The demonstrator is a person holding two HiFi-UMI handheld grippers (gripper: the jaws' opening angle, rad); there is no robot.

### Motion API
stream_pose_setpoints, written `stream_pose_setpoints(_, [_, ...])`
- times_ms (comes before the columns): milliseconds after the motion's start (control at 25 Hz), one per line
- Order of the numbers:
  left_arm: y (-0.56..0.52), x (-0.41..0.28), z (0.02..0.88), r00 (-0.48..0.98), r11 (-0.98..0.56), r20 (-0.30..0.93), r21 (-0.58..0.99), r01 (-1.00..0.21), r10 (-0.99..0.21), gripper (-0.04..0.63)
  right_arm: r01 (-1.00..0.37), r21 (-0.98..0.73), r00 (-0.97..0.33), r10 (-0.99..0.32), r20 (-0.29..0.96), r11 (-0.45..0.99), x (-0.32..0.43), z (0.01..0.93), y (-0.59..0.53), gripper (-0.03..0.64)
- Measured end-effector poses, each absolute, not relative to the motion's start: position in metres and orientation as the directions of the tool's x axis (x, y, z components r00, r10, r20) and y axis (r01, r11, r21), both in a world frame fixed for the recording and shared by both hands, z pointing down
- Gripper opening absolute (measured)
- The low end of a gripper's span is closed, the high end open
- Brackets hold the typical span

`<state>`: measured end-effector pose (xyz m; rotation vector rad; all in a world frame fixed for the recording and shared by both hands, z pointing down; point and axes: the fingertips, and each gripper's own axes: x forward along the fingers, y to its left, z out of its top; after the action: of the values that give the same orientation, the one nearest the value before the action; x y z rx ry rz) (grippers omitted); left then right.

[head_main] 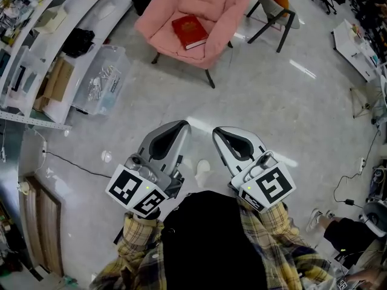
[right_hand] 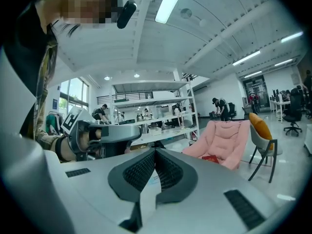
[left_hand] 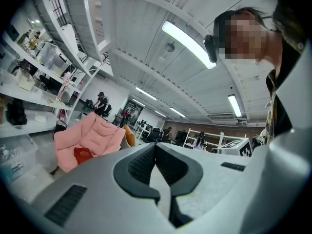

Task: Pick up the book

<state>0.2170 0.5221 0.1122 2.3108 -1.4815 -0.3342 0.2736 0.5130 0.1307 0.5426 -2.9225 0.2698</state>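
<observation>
A red book [head_main: 190, 31] lies flat on the seat of a pink armchair [head_main: 224, 17] at the top of the head view. It shows small in the left gripper view as the red book [left_hand: 83, 154] and in the right gripper view as the red book [right_hand: 211, 158]. My left gripper [head_main: 183, 124] and right gripper [head_main: 216, 132] are held side by side close to the person's body, far short of the chair. Both point toward it, jaws shut together with nothing between them. The left gripper [left_hand: 155, 145] and the right gripper [right_hand: 155, 150] show pads meeting at the tips.
White shelving [head_main: 36, 47] runs along the left with a clear plastic bin [head_main: 104, 80] on the floor beside it. A black-legged chair with an orange cushion [head_main: 275, 5] stands right of the armchair. Cables [head_main: 357, 174] trail at the right. Bare grey floor [head_main: 254, 101] lies between me and the armchair.
</observation>
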Motion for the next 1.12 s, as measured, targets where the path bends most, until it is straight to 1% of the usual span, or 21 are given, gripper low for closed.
stream_pose_setpoints(360, [0.469,0.135,0.109,0.416,-0.374,0.004,0.431,-0.821,-0.909,0.005,-0.371,-0.145,-0.918,-0.339,0.204,0.917,0.196,0.131,0.465,0.018])
stream_pose_setpoints(720, [0.417,0.048,0.11,0.46,-0.414,0.004,0.431,-0.802,-0.888,0.005,-0.424,-0.139,-0.895,-0.391,0.213,0.895,0.116,0.131,0.414,0.018])
stream_pose_setpoints(920, [0.407,0.018,0.117,0.491,-0.434,0.012,0.447,-0.782,-0.871,0.005,-0.456,-0.148,-0.878,-0.416,0.238,0.877,0.087,0.139,0.405,0.018])
stream_pose_setpoints(1120, [0.399,0.002,0.126,0.502,-0.433,0.026,0.469,-0.77,-0.865,0.005,-0.467,-0.169,-0.869,-0.415,0.271,0.868,0.071,0.149,0.399,0.018])
